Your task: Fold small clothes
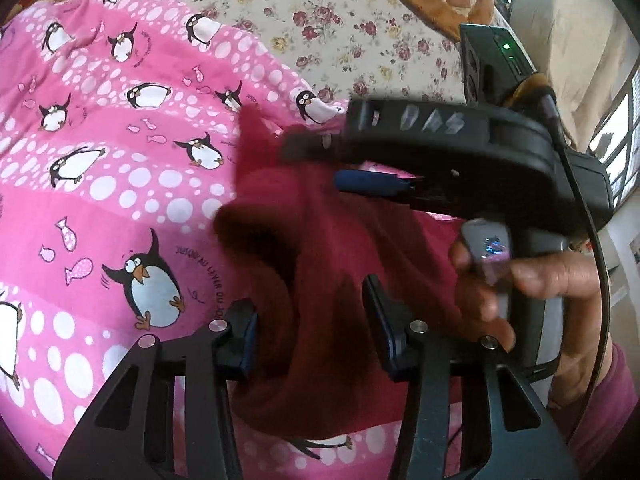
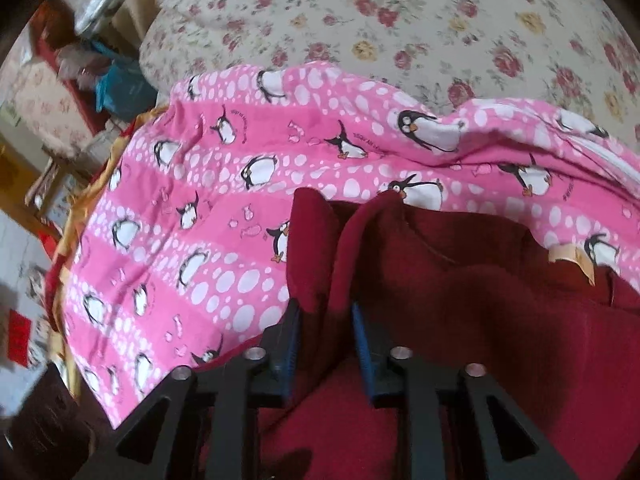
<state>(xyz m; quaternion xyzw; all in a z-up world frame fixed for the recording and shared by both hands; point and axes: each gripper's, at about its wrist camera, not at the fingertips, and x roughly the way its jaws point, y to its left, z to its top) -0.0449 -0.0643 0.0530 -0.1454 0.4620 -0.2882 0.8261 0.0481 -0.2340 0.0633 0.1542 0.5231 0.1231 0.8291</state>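
1. Two grippers in view, both over a dark red garment [image 2: 480,300] that lies on a pink penguin blanket [image 1: 100,160].
2. Left gripper [image 1: 312,328]: jaws partly spread, red cloth bunched between the fingers [image 1: 246,336]; can't tell if the pads actually press it.
3. Right gripper [image 2: 326,320]: jaws partly spread, a raised fold of red cloth stands between them; grip unclear too.
4. In left wrist view the right gripper [image 1: 316,160] sits at 1 o'clock, a hand [image 1: 532,280] on its handle at 3.
5. Garment edge w/ tan label [image 2: 570,260] at 3 o'clock in right view.
6. Open blanket from 9 to 12; floral sheet [image 2: 400,20] beyond.
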